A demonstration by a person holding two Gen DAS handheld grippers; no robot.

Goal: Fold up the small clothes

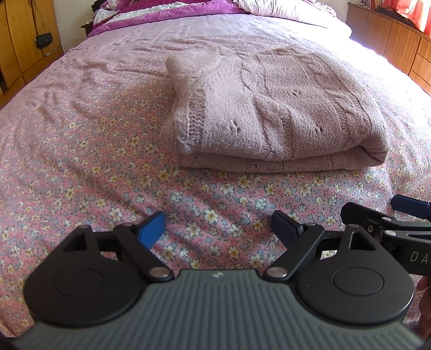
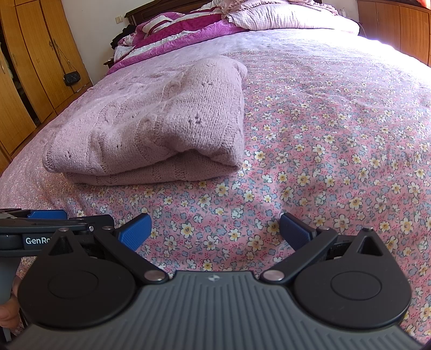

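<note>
Knitted sweater (image 1: 272,110) folded on bed — left tool (image 1: 218,228) and right tool (image 2: 215,228) tilted down, wide, empty.

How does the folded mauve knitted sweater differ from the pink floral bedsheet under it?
The folded mauve knitted sweater is plain, thick and stacked in layers; the pink floral bedsheet is printed with small flowers, thin and spread flat. Both are pinkish fabric, and neither open gripper touches them.

bed (image 1: 80,150), pink floral sheet | folded pink knit sweater (image 1: 269,113) flat mid-bed | magenta quilt (image 2: 172,29), checked pillow (image 2: 282,16) at head
</note>
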